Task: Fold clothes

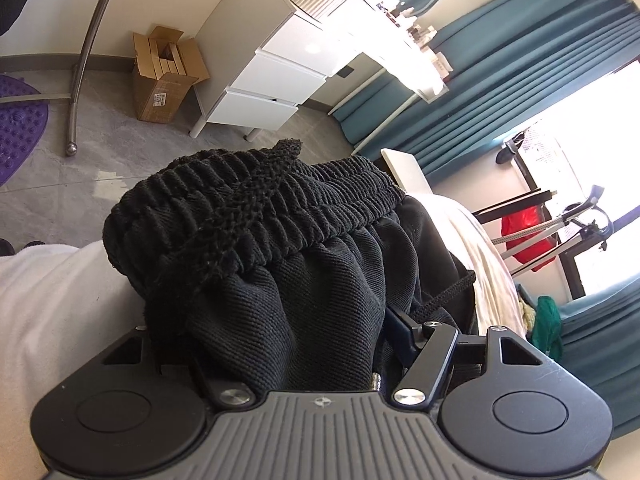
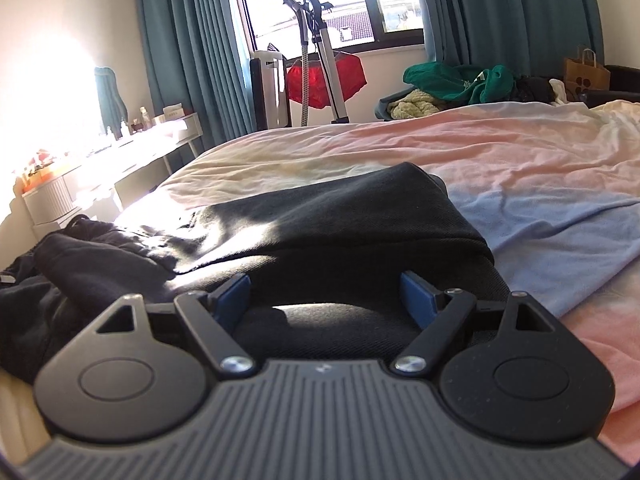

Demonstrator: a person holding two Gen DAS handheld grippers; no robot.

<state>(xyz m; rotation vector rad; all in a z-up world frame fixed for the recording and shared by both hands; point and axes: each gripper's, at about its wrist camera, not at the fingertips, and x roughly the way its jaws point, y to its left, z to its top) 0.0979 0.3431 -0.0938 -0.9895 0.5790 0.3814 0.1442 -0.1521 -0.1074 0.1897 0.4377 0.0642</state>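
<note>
Left wrist view: the left gripper (image 1: 320, 344) has a bunched black cotton garment with a ribbed elastic waistband (image 1: 260, 216) packed between its fingers, which pinch the cloth; only the right-hand finger (image 1: 404, 332) shows, the other is buried in fabric. A black drawstring cord (image 1: 444, 296) trails beside that finger. Behind the garment lie a white bed sheet (image 1: 476, 240), a white drawer unit (image 1: 276, 80), an open cardboard box (image 1: 168, 76) on the grey floor, and teal curtains (image 1: 520, 60).

Right wrist view: the right gripper (image 2: 324, 296) sits low over the same black garment, which is spread flat across the bed's pastel pink, yellow and blue sheet (image 2: 520, 168). Its blue-padded fingers (image 2: 416, 292) are spread wide, with black cloth lying between them; whether they touch it cannot be told. Beyond the garment, a heap of green clothing (image 2: 460, 80) rests at the bed's far edge, near a red item (image 2: 324, 80) hanging by the window.
</note>
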